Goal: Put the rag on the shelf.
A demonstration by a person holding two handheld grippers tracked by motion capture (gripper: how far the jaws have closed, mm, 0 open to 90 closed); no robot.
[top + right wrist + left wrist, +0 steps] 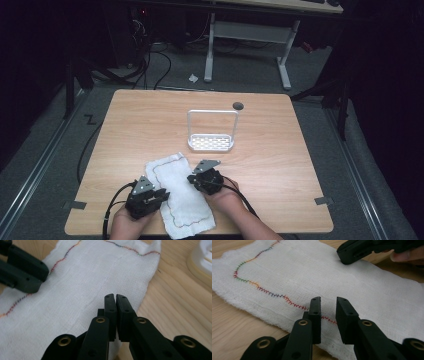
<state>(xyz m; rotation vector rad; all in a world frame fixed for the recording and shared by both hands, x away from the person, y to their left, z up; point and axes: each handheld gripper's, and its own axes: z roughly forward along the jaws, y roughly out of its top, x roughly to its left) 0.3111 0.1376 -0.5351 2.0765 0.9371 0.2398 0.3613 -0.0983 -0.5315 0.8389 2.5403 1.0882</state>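
A white gauze cloth [181, 197] with a wavy multicoloured stitch line lies flat near the table's front edge. My left gripper [161, 195] sits at the cloth's left side; in the left gripper view [328, 308] its jaws stand a little apart over the stitched edge of the cloth [317, 277], with nothing between them. My right gripper [193, 179] is at the cloth's right side; in the right gripper view [115, 301] its jaws are pressed together above the edge of the cloth [82, 282]. A hand holds each gripper.
A white wire rack [211, 141] with a perforated base and tall handle stands on the table behind the cloth; its rim [200, 260] lies close on my right gripper's far side. A dark hole [238, 105] marks the wooden table [280, 150] near the back.
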